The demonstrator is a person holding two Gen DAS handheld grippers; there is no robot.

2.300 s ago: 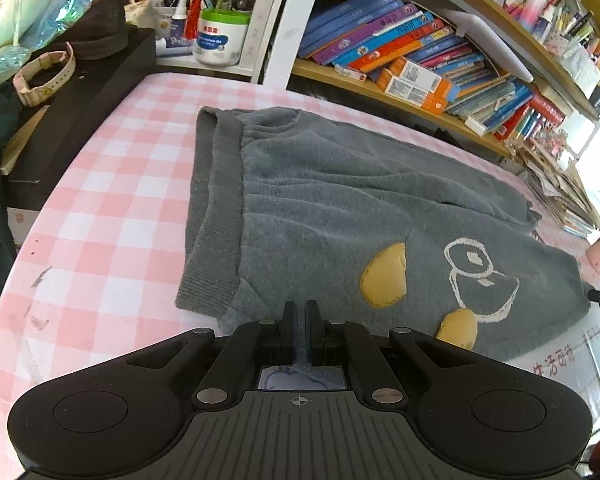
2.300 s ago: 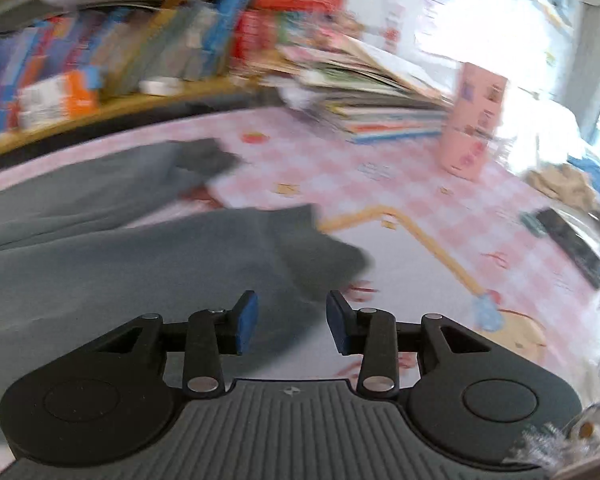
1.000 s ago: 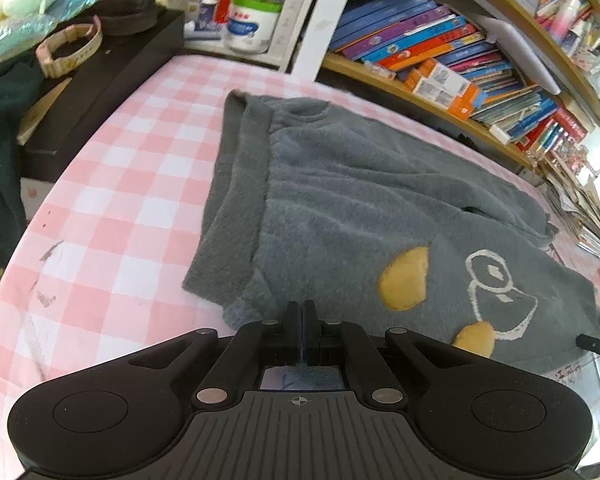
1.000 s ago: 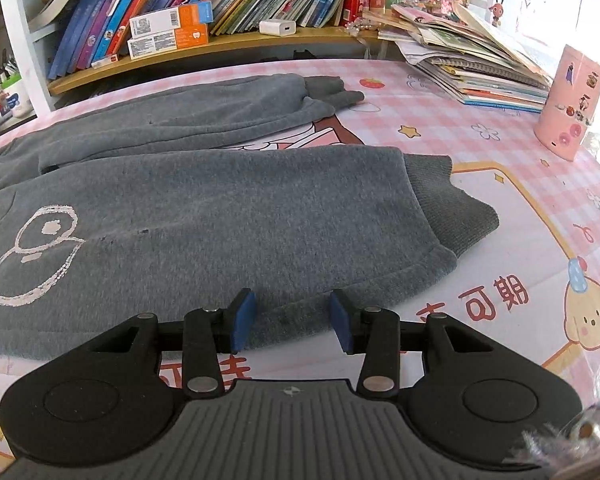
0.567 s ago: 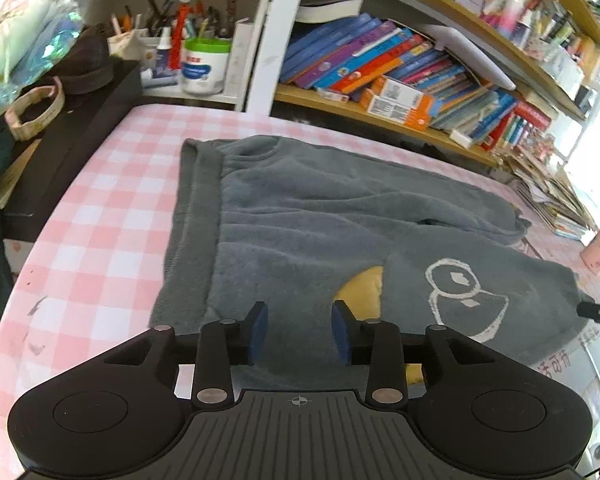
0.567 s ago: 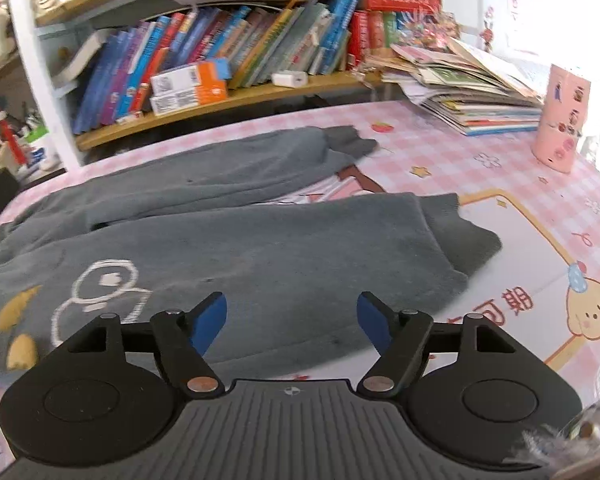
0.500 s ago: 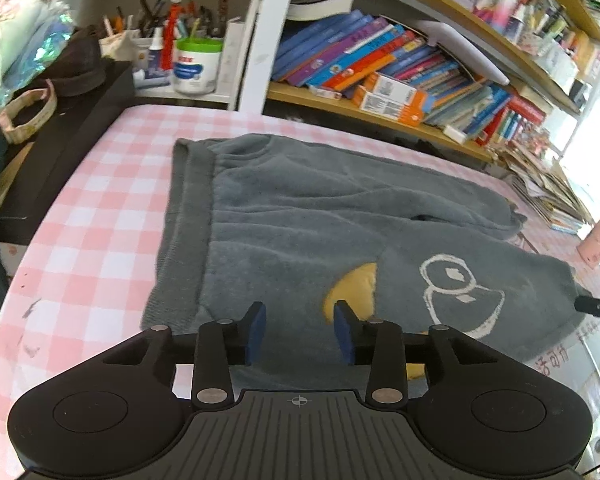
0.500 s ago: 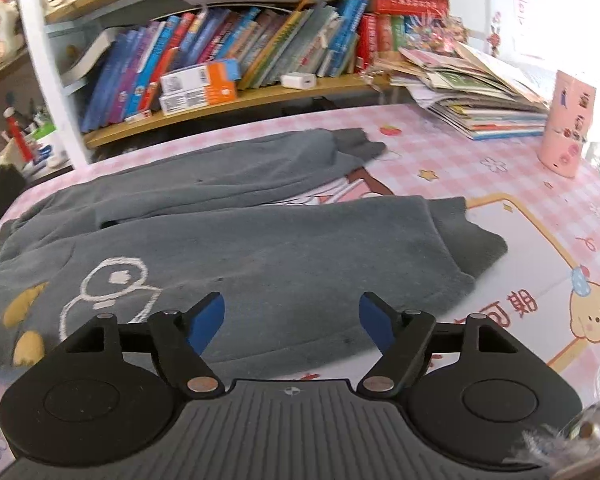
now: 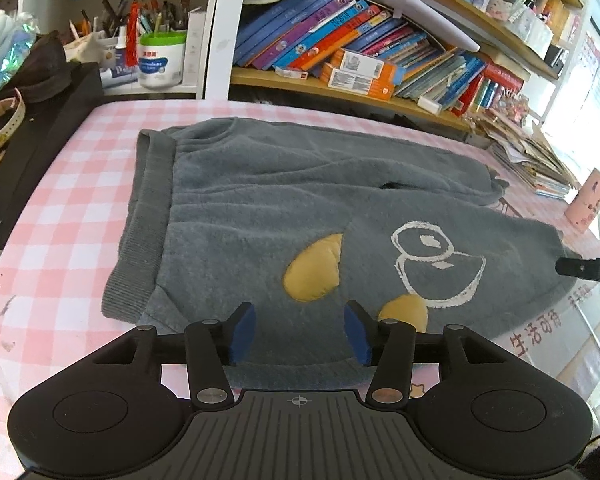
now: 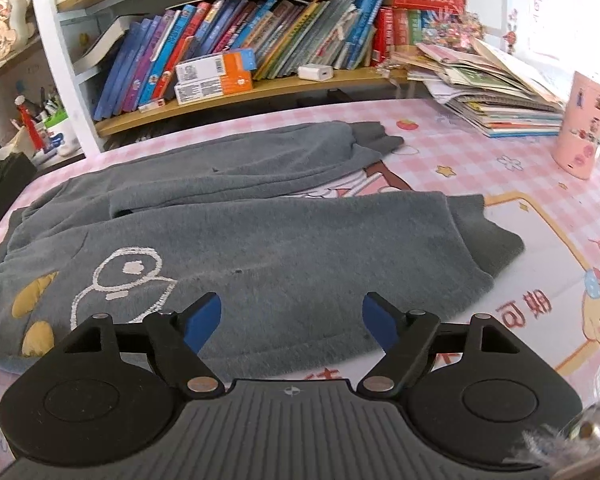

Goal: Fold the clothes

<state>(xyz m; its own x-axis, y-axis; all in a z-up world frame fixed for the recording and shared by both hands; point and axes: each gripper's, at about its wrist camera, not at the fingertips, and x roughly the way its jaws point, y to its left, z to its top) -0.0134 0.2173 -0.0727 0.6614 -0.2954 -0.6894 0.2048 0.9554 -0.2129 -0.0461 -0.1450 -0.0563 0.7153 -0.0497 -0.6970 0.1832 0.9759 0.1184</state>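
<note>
Left wrist view: a pair of grey fleece trousers [image 9: 260, 208] lies spread flat on a table covered with a pink checked cloth [image 9: 64, 216]. The ribbed waistband [image 9: 140, 232] is at the left, and the two legs run off to the right, lying apart in a narrow V. The near leg carries a white outline drawing [image 9: 436, 268] and two yellow patches [image 9: 314, 268]. No fold shows anywhere, so by my reading the folding has not begun; bringing one leg over the other and then doubling the length is all left to do.

The left gripper [image 9: 298, 330] hovers over the near edge of the trousers with its blue pads wide apart, holding nothing. In the right wrist view the right gripper [image 10: 292, 322] is likewise spread wide and empty, above the near leg, whose cuff [image 10: 492, 240] rests on a printed cartoon mat [image 10: 540, 240].

As for containers, a white tub with a green rim [image 9: 160, 60] stands on a shelf beyond the table's left corner, packed with pens and brushes. A pink printed cup [image 10: 582, 124] stands at the far right; what it holds cannot be seen.
</note>
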